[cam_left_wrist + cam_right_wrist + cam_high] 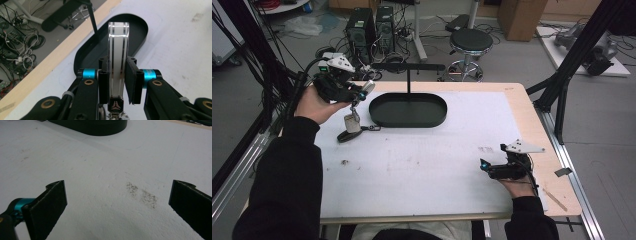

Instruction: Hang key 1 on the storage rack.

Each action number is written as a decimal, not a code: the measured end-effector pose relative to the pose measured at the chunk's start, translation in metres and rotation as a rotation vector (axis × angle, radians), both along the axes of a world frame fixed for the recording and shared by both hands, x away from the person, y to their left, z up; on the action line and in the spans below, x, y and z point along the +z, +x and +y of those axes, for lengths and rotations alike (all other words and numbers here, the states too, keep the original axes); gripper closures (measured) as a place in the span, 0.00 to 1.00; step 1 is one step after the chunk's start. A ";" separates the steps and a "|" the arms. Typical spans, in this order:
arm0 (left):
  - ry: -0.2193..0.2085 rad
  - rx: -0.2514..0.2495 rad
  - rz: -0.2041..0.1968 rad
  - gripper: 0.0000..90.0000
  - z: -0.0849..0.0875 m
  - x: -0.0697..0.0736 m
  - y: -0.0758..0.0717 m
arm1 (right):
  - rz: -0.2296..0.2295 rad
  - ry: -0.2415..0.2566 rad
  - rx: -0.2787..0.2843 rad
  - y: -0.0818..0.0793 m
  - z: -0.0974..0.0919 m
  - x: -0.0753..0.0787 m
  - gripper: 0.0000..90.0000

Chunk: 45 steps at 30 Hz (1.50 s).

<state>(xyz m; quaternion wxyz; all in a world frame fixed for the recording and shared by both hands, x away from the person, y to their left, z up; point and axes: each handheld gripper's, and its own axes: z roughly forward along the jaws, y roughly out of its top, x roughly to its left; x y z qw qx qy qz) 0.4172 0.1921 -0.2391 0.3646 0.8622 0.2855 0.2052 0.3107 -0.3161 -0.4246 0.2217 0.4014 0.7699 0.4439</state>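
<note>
Right gripper point(497, 168) near table's point(422, 170) front right edge, jaws spread wide, holding nothing. Left gripper point(353, 93) raised by far left corner, clamped on silvery key fob point(118, 60), beside black oval tray point(408, 110).

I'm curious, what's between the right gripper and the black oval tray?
Just bare white table, with a small dark smudge near the right gripper. The black oval tray lies beyond, in the high view.

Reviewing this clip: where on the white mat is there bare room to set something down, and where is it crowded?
The white mat lies bare across its middle, between the black oval tray and the near edge, left of the right gripper. It is crowded at the far-left corner: the left gripper holds a metal strip over small items beside the tray.
</note>
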 end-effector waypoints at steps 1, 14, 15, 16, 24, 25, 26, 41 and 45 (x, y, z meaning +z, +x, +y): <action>0.002 -0.001 -0.001 0.83 -0.003 0.000 0.004 | 0.007 0.004 0.001 -0.001 0.001 0.000 0.01; -0.018 0.029 -0.023 0.83 -0.023 0.007 0.036 | 0.001 -0.007 0.006 -0.001 0.003 0.000 0.01; -0.021 0.032 -0.022 0.83 -0.025 0.007 0.038 | 0.003 -0.008 0.007 -0.001 0.003 0.000 0.01; -0.019 0.032 -0.024 0.83 -0.026 0.008 0.040 | 0.002 -0.009 0.007 -0.001 0.002 -0.001 0.01; -0.028 0.041 -0.043 0.83 -0.038 0.014 0.056 | 0.005 -0.006 0.010 -0.002 0.003 -0.001 0.01; -0.043 0.043 -0.052 0.83 -0.041 0.015 0.061 | 0.006 -0.005 0.010 -0.002 0.003 -0.001 0.01; -0.054 0.044 -0.055 0.83 -0.043 0.015 0.061 | 0.002 -0.007 0.011 -0.002 0.003 -0.001 0.01; -0.081 0.039 -0.106 0.83 -0.074 0.023 0.085 | 0.001 -0.008 0.024 0.001 0.005 -0.001 0.01; -0.091 0.040 -0.136 0.83 -0.083 0.033 0.091 | 0.001 -0.007 0.024 0.001 0.005 -0.001 0.01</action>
